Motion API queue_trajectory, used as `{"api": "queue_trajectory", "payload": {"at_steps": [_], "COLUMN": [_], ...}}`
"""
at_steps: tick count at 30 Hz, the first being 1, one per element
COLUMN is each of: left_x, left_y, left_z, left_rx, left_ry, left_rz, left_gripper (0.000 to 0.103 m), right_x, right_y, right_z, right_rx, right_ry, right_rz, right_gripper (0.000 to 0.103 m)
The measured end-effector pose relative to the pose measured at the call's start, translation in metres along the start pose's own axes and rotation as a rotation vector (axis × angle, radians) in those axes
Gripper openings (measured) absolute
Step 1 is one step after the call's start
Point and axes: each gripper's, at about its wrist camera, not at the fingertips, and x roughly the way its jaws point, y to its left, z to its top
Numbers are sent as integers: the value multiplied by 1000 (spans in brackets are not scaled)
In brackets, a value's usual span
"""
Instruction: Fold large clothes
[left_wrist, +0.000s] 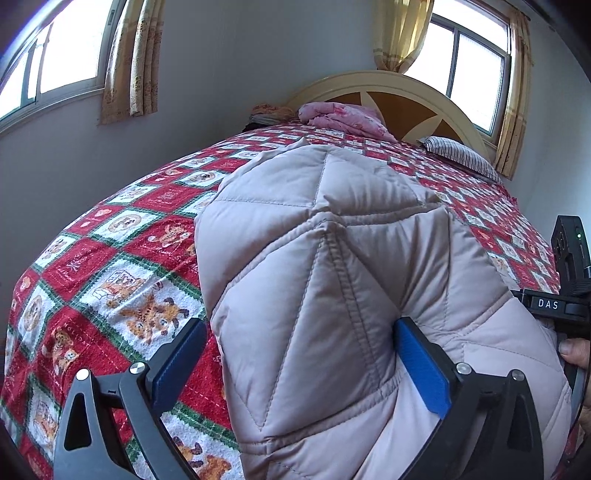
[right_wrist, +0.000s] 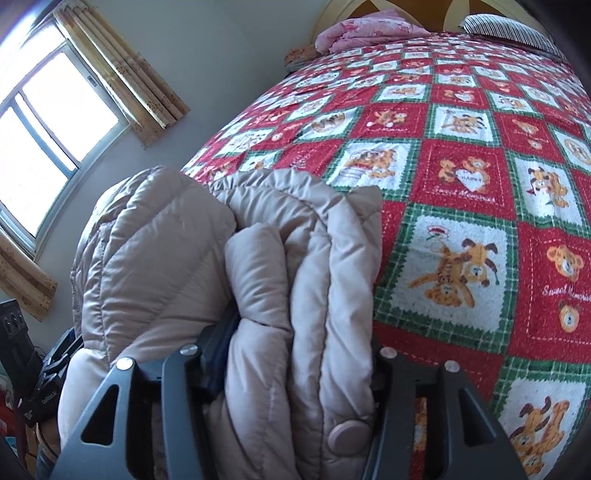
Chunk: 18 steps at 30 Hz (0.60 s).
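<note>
The folded quilted coat lies on the bed's checked bedspread — left gripper fingers spread wide around a fold; right gripper fingers flank the bundle — grip unclear.

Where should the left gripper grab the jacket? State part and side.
Probably the jacket at its near folded edge, from the near side, left gripper straddling it: the puffy layers stack there into a ridge the wide jaws can span; the top is too broad.

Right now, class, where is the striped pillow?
The striped pillow lies at the bed's far right corner, below the headboard, right of the pink bedding.
</note>
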Motion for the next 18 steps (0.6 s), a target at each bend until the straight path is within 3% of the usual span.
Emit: {"api": "queue_trajectory", "payload": {"at_steps": [6, 10, 18], "left_x": [-23, -63, -129], "left_y": [-9, -17, -27], "left_z": [9, 20, 26], "left_rx": [37, 48, 37], "left_ry": [-19, -100, -205], "left_rz": [68, 47, 28], "left_gripper": [101, 101, 101], "right_x": [-4, -24, -105], "right_y": [1, 9, 54], "right_z": [5, 11, -1], "right_rx": [-13, -22, -111], "right_ry": [13, -11, -173], "right_rz": [-25, -39, -56], "right_gripper": [59, 62, 76]}}
